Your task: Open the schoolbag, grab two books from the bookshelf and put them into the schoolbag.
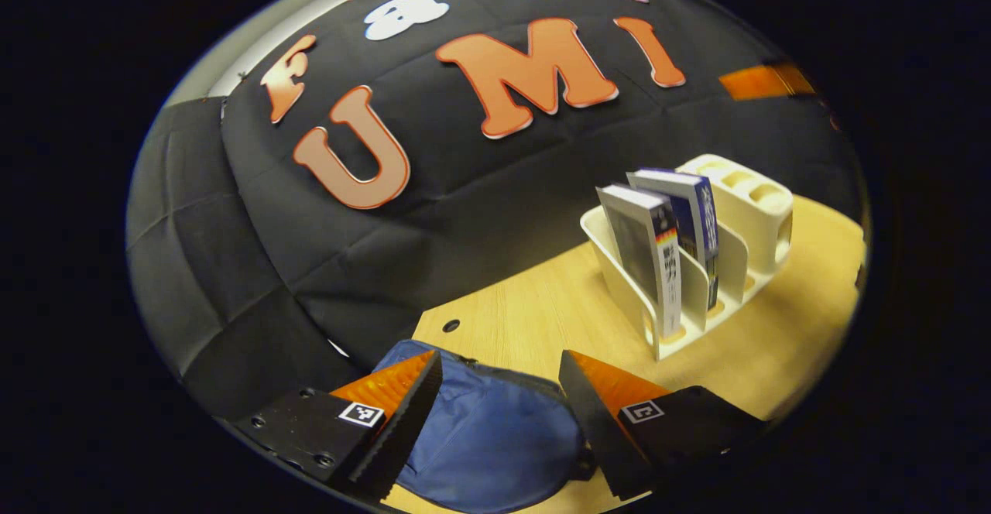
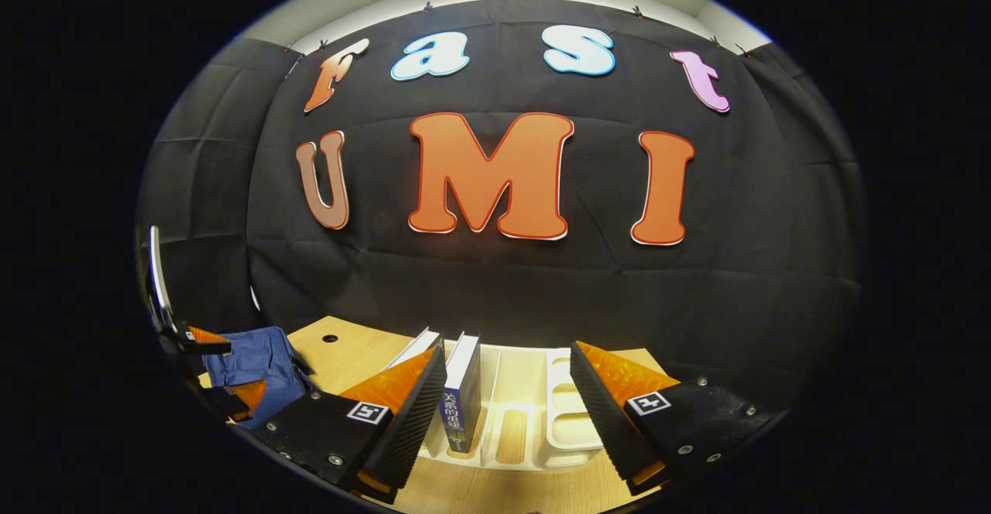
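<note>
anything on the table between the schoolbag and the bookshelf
Nothing: in the left gripper view, bare wooden table separates the schoolbag from the bookshelf.

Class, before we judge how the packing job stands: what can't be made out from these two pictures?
- Left gripper view: whether the schoolbag is open; the left gripper fingers and the lower edge hide its top.
- Right gripper view: the nearer book sits mostly behind a finger of the right gripper.
- Both views: the bookshelf slots' contents past the books.
</note>
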`<state>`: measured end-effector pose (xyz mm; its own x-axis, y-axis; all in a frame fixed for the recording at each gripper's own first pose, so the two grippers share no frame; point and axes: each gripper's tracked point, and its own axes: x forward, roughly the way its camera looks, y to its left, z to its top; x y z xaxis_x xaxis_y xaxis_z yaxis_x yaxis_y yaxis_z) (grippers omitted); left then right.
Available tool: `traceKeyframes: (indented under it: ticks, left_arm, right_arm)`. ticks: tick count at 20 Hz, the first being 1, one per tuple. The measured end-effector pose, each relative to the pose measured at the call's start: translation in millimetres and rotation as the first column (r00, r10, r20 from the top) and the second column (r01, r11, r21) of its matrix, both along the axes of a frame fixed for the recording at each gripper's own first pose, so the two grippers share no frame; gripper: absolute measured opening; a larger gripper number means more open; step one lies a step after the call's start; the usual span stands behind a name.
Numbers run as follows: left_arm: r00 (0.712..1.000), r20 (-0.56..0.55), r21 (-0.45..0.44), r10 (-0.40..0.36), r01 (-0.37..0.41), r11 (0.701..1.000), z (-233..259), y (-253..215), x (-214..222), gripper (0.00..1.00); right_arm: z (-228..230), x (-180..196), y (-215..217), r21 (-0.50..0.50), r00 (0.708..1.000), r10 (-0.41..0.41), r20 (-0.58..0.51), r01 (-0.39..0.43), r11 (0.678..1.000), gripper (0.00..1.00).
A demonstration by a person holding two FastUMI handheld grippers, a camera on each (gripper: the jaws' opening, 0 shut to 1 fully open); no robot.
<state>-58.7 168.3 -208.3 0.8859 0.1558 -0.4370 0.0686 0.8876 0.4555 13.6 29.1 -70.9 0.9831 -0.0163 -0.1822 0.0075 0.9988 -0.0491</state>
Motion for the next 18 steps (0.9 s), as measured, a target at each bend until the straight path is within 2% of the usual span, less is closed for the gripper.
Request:
traceKeyframes:
  ticks: [5, 9, 13, 18]
  left_arm:
    - [0.994, -0.112, 0.115, -0.007, 0.020, 0.993, -48, 2, -25, 0.95]
    - [0.970, -0.242, 0.185, 0.031, 0.015, 0.983, -89, 8, -51, 0.95]
    - [0.938, -0.344, 0.192, 0.038, 0.031, 0.981, -127, 9, -70, 0.95]
    - [0.908, -0.415, 0.211, 0.061, 0.031, 0.977, -157, 16, -81, 0.96]
  right_arm:
    - [-14, -2, -10, -0.006, 1.000, -0.018, -0.026, 0.018, 1.000, 0.95]
    - [-25, -5, -15, -0.011, 0.998, -0.028, -0.053, 0.027, 1.000, 0.95]
    - [-31, -6, -18, -0.018, 0.997, -0.030, -0.064, 0.029, 0.999, 0.96]
    - [-35, -3, -17, -0.025, 0.997, -0.026, -0.073, 0.024, 0.999, 0.96]
